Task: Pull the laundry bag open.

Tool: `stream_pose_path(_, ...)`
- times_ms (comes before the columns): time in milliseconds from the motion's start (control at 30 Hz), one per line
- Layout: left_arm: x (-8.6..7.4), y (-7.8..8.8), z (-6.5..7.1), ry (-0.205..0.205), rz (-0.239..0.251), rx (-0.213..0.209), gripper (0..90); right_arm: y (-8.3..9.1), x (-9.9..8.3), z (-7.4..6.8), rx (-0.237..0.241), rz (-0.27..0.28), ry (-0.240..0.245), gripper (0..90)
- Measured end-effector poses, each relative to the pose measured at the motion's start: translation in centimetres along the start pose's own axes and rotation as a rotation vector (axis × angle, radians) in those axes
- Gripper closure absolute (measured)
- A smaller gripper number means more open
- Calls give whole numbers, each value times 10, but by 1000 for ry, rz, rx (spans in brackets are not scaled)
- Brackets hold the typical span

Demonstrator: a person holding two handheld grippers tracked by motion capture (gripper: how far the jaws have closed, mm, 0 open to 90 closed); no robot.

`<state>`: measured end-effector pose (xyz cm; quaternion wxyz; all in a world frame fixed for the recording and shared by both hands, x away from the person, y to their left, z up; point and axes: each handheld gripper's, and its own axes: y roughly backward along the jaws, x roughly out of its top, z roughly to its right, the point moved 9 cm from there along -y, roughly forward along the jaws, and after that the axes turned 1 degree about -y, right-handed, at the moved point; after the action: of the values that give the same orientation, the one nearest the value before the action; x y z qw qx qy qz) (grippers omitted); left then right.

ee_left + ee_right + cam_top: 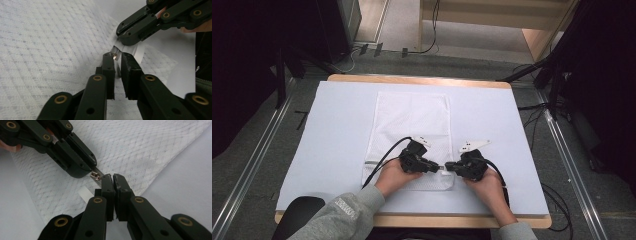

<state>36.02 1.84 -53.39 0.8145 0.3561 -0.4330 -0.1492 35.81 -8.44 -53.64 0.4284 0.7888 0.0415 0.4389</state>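
**A:** What are the jaws doing?

**B:** The jaws of the left gripper (115, 57) are closed on the little metal zipper pull (95, 175). The jaws of the right gripper (112, 177) are pressed tight together. They look like they are pinching the cloth edge of the bag right next to the pull.

**A:** Why do they hold it that way, nose to nose?

**B:** I think one holds the bag in place so the other can slide the zipper. If nothing held the cloth, the whole bag would just drag along.

**A:** Where is the bag?

**B:** The big table (342, 125) has a pale cover on it. The mesh bag (412, 117) lies flat in the middle of it, with its long side going away from the person. The two grippers meet at its near end, toward the right corner.

**A:** What does the bag look like?

**B:** It is white and thin, with a net of tiny diamond shapes. The zipper (374, 162) runs across the near end as a thin grey line. A small white tab (85, 193) lies by the pull. The pull is shiny and very small.
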Motion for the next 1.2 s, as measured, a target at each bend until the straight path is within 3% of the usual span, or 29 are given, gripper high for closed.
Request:
stream_pose_path(233,0,-1,-1,4,6,-17,868,0,0,0,-2,0,3,890)
stream_pose_path(500,2,-4,0,-8,18,-6,869,-1,1,0,-3,7,12,880)
stream_pose_path(933,2,-1,-1,34,-2,-52,879,-1,-1,1,2,26,42,900)
stream_pose_path(1100,3,2,-2,94,-4,-108,880,-1,-1,0,1,23,59,900)
stream_pose_path(1200,3,5,-5,97,-15,-104,881,-1,-2,-1,1,25,70,900)
